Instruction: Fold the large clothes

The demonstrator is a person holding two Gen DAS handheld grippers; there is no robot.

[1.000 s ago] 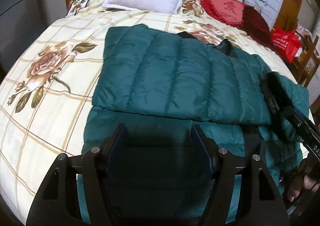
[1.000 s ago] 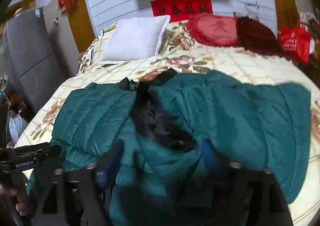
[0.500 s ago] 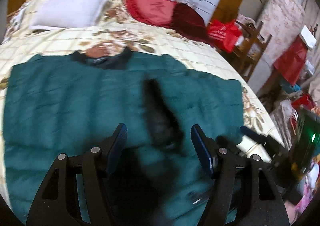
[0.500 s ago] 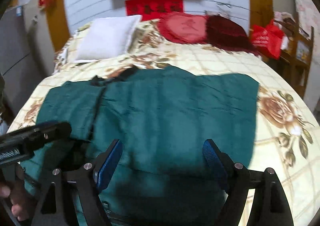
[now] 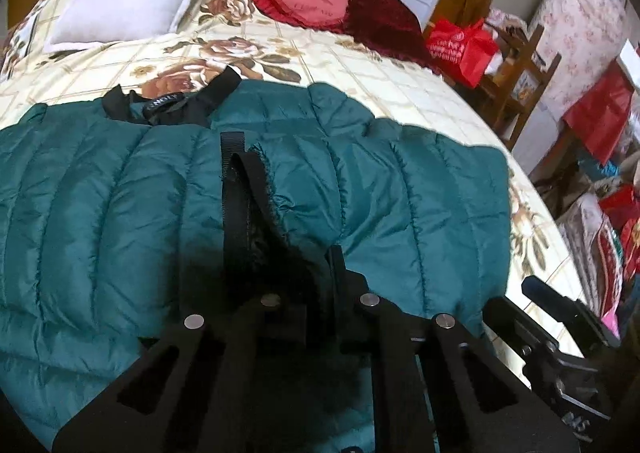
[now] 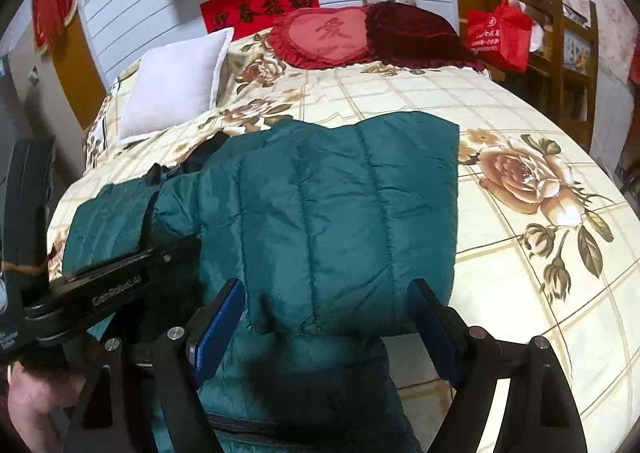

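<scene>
Bedroom; bed with floral checked quilt (image 6: 400, 101), white pillow (image 6: 176, 89) and red heart cushion (image 6: 328, 37) by the headboard. Teal quilted down jacket (image 6: 320, 213) lies across the quilt, sleeves folded in, black collar (image 5: 176, 105) toward the pillow. Left gripper (image 5: 280, 273): jaws nearly together, pinching the black-lined front edge (image 5: 256, 205). Right gripper (image 6: 324, 321): wide apart, empty, over the near hem. Jacket looks light, puffy, slippery; best gripped at seams or hem.
</scene>
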